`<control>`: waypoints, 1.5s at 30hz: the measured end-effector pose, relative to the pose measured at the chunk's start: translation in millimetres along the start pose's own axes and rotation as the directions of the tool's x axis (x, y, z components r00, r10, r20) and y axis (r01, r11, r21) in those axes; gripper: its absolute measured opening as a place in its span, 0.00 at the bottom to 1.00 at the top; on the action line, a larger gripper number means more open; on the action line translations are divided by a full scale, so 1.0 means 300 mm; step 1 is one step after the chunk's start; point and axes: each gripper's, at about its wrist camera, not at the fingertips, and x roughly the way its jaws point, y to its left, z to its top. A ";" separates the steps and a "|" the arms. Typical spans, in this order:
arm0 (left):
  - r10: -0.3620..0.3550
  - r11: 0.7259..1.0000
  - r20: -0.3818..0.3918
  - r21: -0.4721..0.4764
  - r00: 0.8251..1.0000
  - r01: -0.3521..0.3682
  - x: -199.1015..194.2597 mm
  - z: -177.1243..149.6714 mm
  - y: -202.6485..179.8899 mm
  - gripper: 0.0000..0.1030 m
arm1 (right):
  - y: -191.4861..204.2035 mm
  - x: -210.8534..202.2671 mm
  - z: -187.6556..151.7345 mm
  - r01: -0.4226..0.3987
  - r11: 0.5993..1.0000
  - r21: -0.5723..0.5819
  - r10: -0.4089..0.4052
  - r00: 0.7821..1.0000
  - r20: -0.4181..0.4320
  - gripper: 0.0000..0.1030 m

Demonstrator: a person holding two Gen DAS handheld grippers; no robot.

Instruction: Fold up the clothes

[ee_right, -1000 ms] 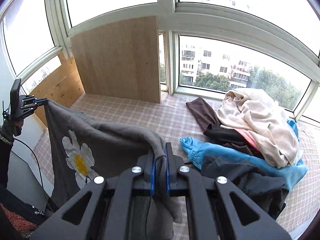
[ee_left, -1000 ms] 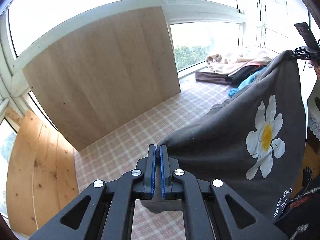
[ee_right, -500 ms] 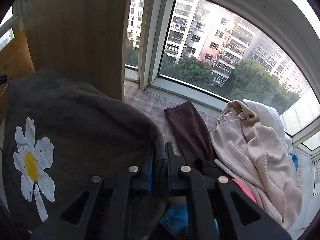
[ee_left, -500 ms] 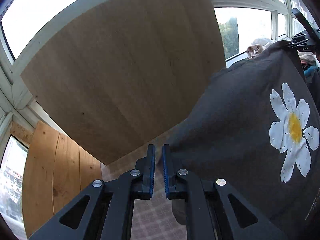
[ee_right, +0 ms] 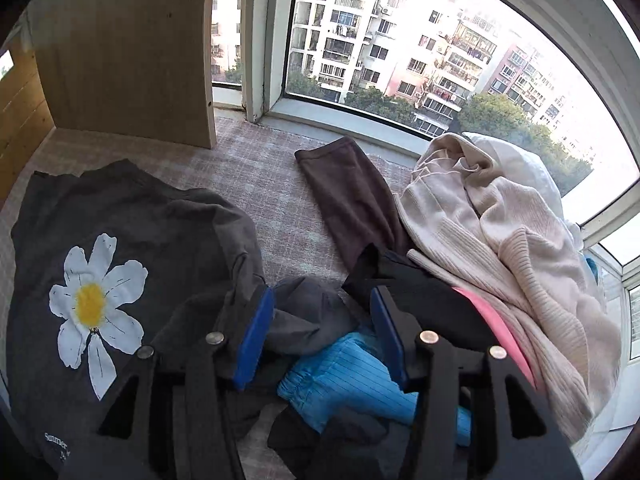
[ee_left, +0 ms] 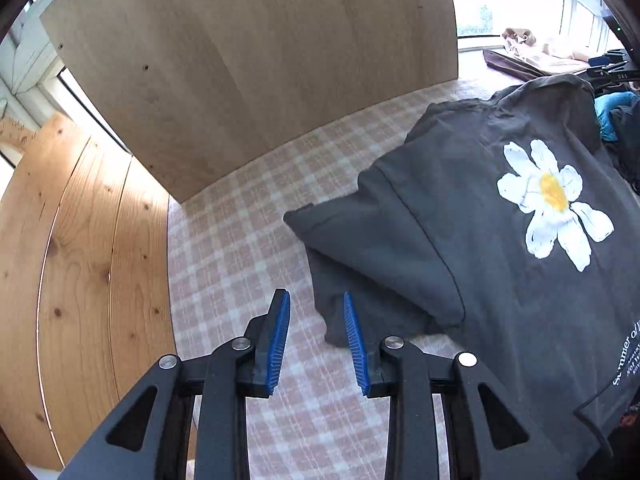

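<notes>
One dark grey T-shirt (ee_left: 500, 240) with one white daisy print (ee_left: 554, 200) lies spread on the checked cloth surface (ee_left: 240, 248), print up; one sleeve points toward the left gripper. Beside it sits one heap of unfolded clothes: a cream knit (ee_right: 520, 240), a brown piece (ee_right: 352, 200), a blue piece (ee_right: 352, 384), a black piece (ee_right: 424, 300) and a strip of pink (ee_right: 496, 328) are countable.

Left gripper (ee_left: 316, 336): jaws wide apart, empty, low over the cloth, its right finger just at the sleeve hem; contact cannot be told. Right gripper (ee_right: 320, 332): jaws wide, holding nothing, poised over the shirt's other sleeve and the blue piece.

Surface: pink-and-white check cloth. One pale wood panel (ee_left: 260, 60) stands upright behind the shirt; pine boards (ee_left: 80, 260) line the left side. Curved windows (ee_right: 400, 40) show apartment blocks and trees.
</notes>
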 end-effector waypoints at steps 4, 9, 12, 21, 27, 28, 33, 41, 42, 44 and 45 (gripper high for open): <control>-0.052 0.999 -0.030 0.014 0.998 0.053 0.033 -0.063 -0.039 0.27 | 0.038 -0.091 -0.145 -0.081 0.995 0.049 0.080 0.996 0.028 0.48; -0.067 0.997 -0.075 -0.054 0.995 0.064 0.195 -0.031 -0.012 0.28 | 0.135 -0.120 -0.382 -0.131 0.986 0.104 0.133 0.991 -0.010 0.48; -0.101 0.994 -0.109 -0.056 0.989 0.096 0.277 -0.019 -0.033 0.30 | 0.164 -0.126 -0.490 -0.125 0.983 0.131 0.131 0.991 -0.039 0.48; -0.014 1.000 -0.079 -0.021 0.997 0.013 0.198 -0.068 -0.053 0.06 | 0.158 -0.222 -0.684 -0.082 0.971 0.225 0.091 0.995 -0.030 0.48; 0.140 0.985 -0.067 -0.092 0.988 -0.146 0.044 -0.230 0.074 0.18 | 0.163 -0.291 -0.871 -0.077 0.966 0.247 0.094 0.994 -0.058 0.48; 0.084 0.989 -0.042 -0.117 0.996 -0.088 -0.005 -0.264 0.067 0.20 | 0.176 -0.304 -0.909 -0.089 0.966 0.244 0.107 0.992 -0.062 0.48; -0.171 0.967 0.067 -0.181 0.983 0.180 -0.240 -0.469 -0.088 0.23 | 0.240 -0.345 -1.085 -0.151 0.964 0.219 0.167 0.984 -0.057 0.48; -0.305 0.938 -0.055 -0.188 0.951 0.290 -0.298 -0.788 -0.559 0.37 | 0.335 -0.284 -1.267 -0.234 0.966 0.107 0.247 0.962 -0.121 0.48; -0.304 0.941 -0.070 -0.179 0.950 0.288 -0.295 -0.803 -0.597 0.37 | 0.338 -0.288 -1.265 -0.245 0.965 0.090 0.254 0.960 -0.119 0.48; -0.282 0.949 -0.067 -0.164 0.957 0.268 -0.308 -0.792 -0.622 0.37 | 0.337 -0.303 -1.244 -0.260 0.964 0.053 0.264 0.959 -0.103 0.48; -0.269 0.954 -0.063 -0.157 0.961 0.257 -0.315 -0.783 -0.631 0.37 | 0.333 -0.317 -1.213 -0.251 0.967 0.033 0.253 0.963 -0.086 0.48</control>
